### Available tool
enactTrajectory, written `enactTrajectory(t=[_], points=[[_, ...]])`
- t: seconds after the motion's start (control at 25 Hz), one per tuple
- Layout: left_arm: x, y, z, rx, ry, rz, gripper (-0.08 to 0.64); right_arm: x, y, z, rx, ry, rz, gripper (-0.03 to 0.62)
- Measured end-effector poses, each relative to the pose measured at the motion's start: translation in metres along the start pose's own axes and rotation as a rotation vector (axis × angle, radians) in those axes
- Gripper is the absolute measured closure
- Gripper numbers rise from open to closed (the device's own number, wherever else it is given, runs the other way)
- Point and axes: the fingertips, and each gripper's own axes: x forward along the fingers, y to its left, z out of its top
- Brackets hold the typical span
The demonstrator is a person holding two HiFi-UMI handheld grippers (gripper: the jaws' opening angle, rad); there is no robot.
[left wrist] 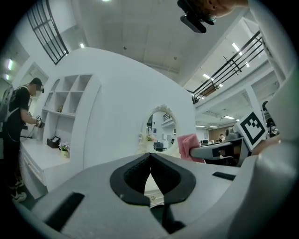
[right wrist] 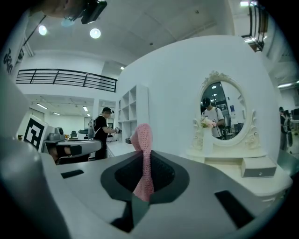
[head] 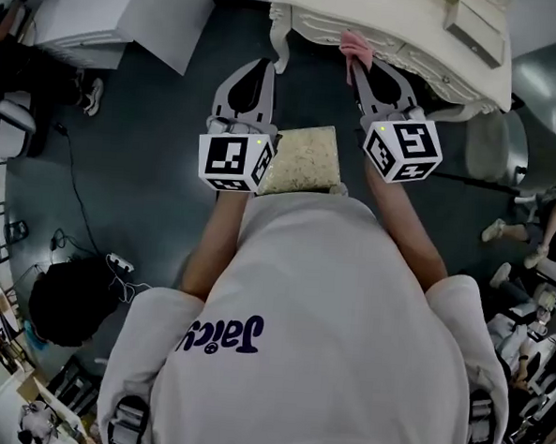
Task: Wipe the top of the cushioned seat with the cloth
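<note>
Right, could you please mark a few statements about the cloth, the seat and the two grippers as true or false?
1. The right gripper is clamped on the pink cloth. True.
2. The left gripper holds a cloth too. False: its jaws are together on nothing.
3. The cloth lies on the cushioned seat. False: it is held up clear of the seat, by the white dressing table.
4. An oval mirror stands on the dressing table. True.

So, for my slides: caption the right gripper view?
Right gripper shut on the pink cloth, facing a white dresser and oval mirror.
</note>
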Motion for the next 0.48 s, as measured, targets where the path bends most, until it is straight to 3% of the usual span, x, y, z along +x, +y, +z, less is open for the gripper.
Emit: enactTrajectory(t=[0.48], points=[[0.005,0.009,0.009,0.004,-0.025,0.028,0.548,0.006,0.007,0.004,-0.015,-0.024,0.000,0.568]])
